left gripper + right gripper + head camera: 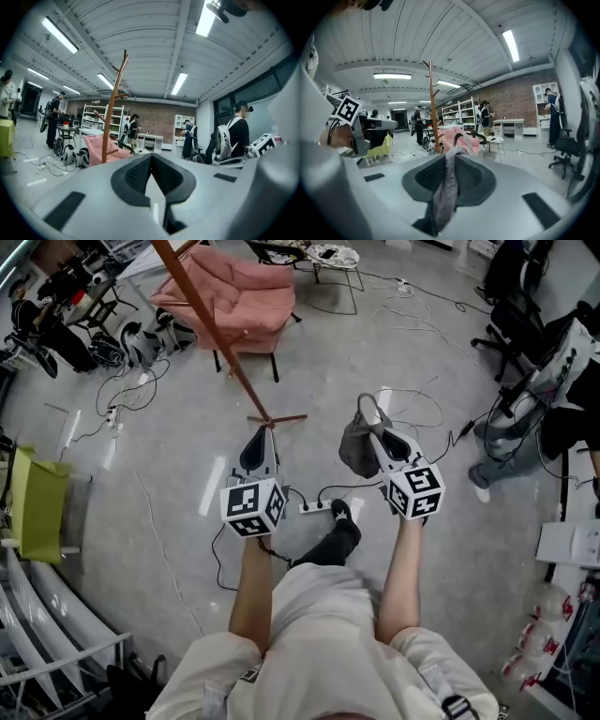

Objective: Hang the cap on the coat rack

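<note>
The grey cap (pixel 357 446) hangs from my right gripper (pixel 379 427), which is shut on its fabric; in the right gripper view the cap (pixel 446 187) runs between the jaws with its strap loop above their tips. My left gripper (pixel 265 435) is shut and holds nothing, its jaws meeting at the tips (pixel 151 158). The brown wooden coat rack (pixel 214 334) slants across the head view, and its foot (pixel 270 418) stands on the floor just ahead of the left gripper. It rises upright ahead of both grippers as the coat rack (pixel 115 101) and the coat rack (pixel 432 105), with pegs near the top.
A pink armchair (pixel 234 296) stands behind the rack. A white power strip (pixel 315 507) and cables lie on the floor by my feet. A yellow-green chair (pixel 37 502) is at the left, backpacks (pixel 141 341) at the far left, an office chair (pixel 514 329) and people at the right.
</note>
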A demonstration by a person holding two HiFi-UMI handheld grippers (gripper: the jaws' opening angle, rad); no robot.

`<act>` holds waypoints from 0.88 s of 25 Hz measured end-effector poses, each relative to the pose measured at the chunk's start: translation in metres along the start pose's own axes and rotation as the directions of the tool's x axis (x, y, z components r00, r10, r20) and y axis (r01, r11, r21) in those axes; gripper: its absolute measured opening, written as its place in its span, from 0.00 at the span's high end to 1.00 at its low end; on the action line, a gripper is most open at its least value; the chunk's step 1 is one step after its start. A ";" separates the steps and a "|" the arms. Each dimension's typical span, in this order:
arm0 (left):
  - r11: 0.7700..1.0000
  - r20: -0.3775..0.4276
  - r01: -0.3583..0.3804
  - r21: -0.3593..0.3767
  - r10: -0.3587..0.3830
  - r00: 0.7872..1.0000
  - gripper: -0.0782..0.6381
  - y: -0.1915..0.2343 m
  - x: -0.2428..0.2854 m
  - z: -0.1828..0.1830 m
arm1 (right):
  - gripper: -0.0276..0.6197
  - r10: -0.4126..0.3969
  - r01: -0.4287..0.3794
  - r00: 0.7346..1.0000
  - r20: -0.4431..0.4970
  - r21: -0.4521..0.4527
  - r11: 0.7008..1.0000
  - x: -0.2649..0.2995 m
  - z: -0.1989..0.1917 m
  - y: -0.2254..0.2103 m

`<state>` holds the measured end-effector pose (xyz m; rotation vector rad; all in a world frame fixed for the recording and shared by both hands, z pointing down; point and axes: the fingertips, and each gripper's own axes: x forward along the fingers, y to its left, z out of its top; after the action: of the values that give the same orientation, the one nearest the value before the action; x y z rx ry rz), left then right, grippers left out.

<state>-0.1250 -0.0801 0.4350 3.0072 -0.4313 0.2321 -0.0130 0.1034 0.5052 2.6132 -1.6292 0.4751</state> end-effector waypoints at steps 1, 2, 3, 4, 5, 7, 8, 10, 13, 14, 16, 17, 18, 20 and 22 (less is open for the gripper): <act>1.000 0.004 -0.011 -0.011 0.011 1.000 0.88 0.002 0.010 0.002 | 0.87 0.003 -0.003 1.000 -0.006 -0.005 1.000 0.006 0.002 -0.008; 0.999 0.012 -0.021 -0.027 0.021 1.000 0.88 0.004 0.019 0.004 | 0.87 0.009 -0.009 1.000 -0.009 -0.013 1.000 0.011 0.006 -0.016; 0.999 0.023 -0.029 -0.043 0.030 0.999 0.88 0.005 0.027 0.007 | 0.87 0.016 -0.017 1.000 -0.008 -0.022 1.000 0.016 0.011 -0.025; 0.998 0.032 -0.039 -0.056 0.041 0.999 0.88 0.006 0.036 0.009 | 0.87 0.024 -0.025 1.000 -0.007 -0.030 0.999 0.022 0.016 -0.036; 0.997 0.035 -0.053 -0.064 0.055 0.998 0.88 0.007 0.046 0.010 | 0.87 0.030 -0.031 0.999 -0.011 -0.037 0.999 0.028 0.021 -0.048; 0.993 0.015 -0.087 -0.079 0.089 0.996 0.88 0.013 0.070 0.004 | 0.87 0.034 -0.035 0.999 -0.031 -0.046 0.998 0.045 0.026 -0.075; 0.990 0.000 -0.105 -0.093 0.105 0.994 0.88 0.016 0.082 0.000 | 0.87 0.033 -0.035 0.999 -0.043 -0.050 0.998 0.052 0.028 -0.087; 0.980 -0.005 -0.138 -0.141 0.138 0.990 0.88 0.022 0.098 -0.005 | 0.87 0.026 -0.030 0.998 -0.060 -0.060 0.998 0.063 0.031 -0.109; 0.963 0.012 -0.175 -0.206 0.181 0.983 0.88 0.029 0.117 -0.004 | 0.87 0.016 -0.023 0.997 -0.078 -0.080 0.997 0.076 0.038 -0.137; 0.960 0.009 -0.185 -0.209 0.191 0.982 0.88 0.031 0.122 -0.004 | 0.87 0.018 -0.026 0.996 -0.085 -0.087 0.996 0.081 0.041 -0.143; 0.959 -0.002 -0.205 -0.196 0.208 0.978 0.88 0.035 0.130 -0.005 | 0.87 0.031 -0.041 0.995 -0.099 -0.102 0.994 0.094 0.045 -0.150; 0.958 -0.008 -0.215 -0.188 0.217 0.976 0.88 0.038 0.133 -0.007 | 0.87 0.041 -0.054 0.993 -0.108 -0.113 0.992 0.101 0.047 -0.151; 0.957 -0.014 -0.226 -0.183 0.227 0.974 0.88 0.041 0.135 -0.008 | 0.87 0.054 -0.069 0.992 -0.117 -0.126 0.990 0.108 0.049 -0.151; 0.951 -0.021 -0.250 -0.181 0.250 0.968 0.88 0.046 0.138 -0.010 | 0.87 0.084 -0.101 0.989 -0.122 -0.145 0.984 0.121 0.055 -0.150; 0.946 -0.021 -0.270 -0.181 0.271 0.962 0.88 0.052 0.140 -0.009 | 0.87 0.118 -0.134 0.986 -0.114 -0.151 0.979 0.138 0.063 -0.146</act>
<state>-0.0082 -0.1670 0.4706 2.7626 -0.8207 0.1931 0.1872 0.0380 0.5029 2.3425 -1.7297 0.4581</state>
